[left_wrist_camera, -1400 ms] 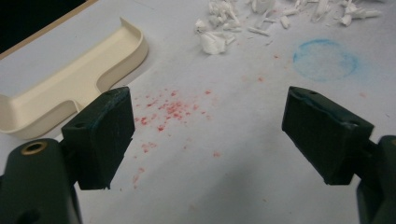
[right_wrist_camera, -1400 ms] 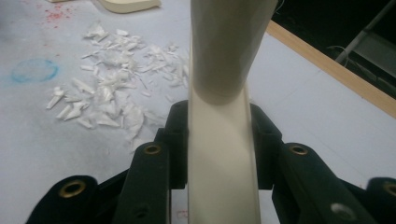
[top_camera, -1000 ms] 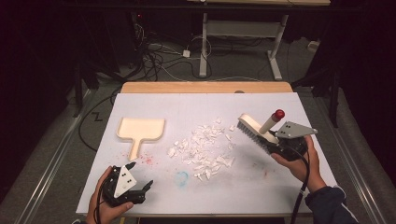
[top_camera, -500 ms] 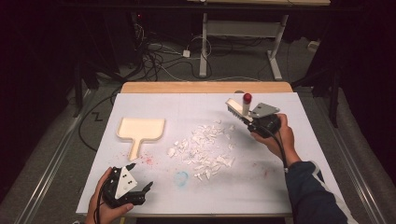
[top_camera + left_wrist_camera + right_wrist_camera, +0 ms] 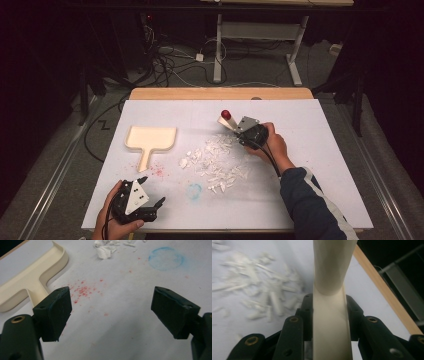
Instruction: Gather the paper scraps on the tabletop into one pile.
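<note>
While the right gripper (image 5: 239, 131) clamps the cream handle of a brush (image 5: 331, 290) at about 1 o'clock on the white table (image 5: 325, 150), its red tip (image 5: 226, 114) pointing away from the person, a scatter of white scraps (image 5: 217, 160) lies just beside it at centre. The cream dustpan (image 5: 150, 140) sits at 10 o'clock, its tray holding nothing visible. The left gripper (image 5: 110, 312), at 7 o'clock, rests with jaws spread wide over red specks (image 5: 83, 290), near a blue ring mark (image 5: 166, 258).

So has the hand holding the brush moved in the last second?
Yes. The right tongs with the brush have swung from the table's right side leftward and farther back, to the far edge of the paper scraps.
</note>
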The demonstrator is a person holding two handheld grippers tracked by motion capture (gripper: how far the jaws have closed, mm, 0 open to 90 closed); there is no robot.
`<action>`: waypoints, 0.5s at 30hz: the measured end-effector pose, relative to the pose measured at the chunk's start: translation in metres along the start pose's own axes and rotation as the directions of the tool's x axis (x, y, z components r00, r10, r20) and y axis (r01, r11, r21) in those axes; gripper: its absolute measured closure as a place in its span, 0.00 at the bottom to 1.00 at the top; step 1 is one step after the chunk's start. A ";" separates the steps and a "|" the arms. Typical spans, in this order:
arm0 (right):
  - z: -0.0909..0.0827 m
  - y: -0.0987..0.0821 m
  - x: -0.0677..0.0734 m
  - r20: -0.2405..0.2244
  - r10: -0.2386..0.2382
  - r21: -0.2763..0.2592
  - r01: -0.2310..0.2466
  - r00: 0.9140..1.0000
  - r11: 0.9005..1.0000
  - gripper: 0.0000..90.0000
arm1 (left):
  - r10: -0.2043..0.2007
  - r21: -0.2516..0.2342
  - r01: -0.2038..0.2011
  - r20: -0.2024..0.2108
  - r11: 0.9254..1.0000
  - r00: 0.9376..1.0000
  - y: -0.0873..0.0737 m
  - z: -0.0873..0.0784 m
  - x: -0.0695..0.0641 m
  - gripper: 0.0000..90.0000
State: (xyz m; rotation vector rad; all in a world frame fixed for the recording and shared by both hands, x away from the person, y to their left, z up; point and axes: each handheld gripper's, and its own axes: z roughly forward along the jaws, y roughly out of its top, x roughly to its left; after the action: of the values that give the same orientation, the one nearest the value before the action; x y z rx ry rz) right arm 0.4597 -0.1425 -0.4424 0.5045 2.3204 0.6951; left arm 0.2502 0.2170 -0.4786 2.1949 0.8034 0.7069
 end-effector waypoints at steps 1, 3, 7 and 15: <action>-0.002 0.001 0.002 -0.023 -0.007 -0.012 0.007 1.000 1.000 0.76 | 0.001 -0.001 -0.001 -0.004 1.000 1.000 0.000 -0.001 0.000 0.18; -0.007 0.001 0.007 -0.057 -0.017 -0.034 0.015 0.998 0.999 0.76 | -0.005 -0.003 0.005 -0.002 1.000 1.000 0.000 -0.001 0.001 0.18; -0.020 -0.003 0.019 -0.131 -0.022 -0.087 0.010 0.991 0.996 0.76 | -0.003 -0.002 0.003 0.001 1.000 1.000 0.000 -0.001 0.001 0.18; -0.063 -0.015 0.048 -0.232 -0.098 -0.167 0.060 0.968 0.984 0.76 | -0.005 0.003 0.005 0.018 1.000 1.000 0.000 0.001 -0.001 0.18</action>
State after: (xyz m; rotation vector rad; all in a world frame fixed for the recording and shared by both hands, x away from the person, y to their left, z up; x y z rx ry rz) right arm 0.3797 -0.1510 -0.4336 0.2655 2.4651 0.9374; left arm 0.2500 0.2157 -0.4796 2.1980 0.8017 0.6830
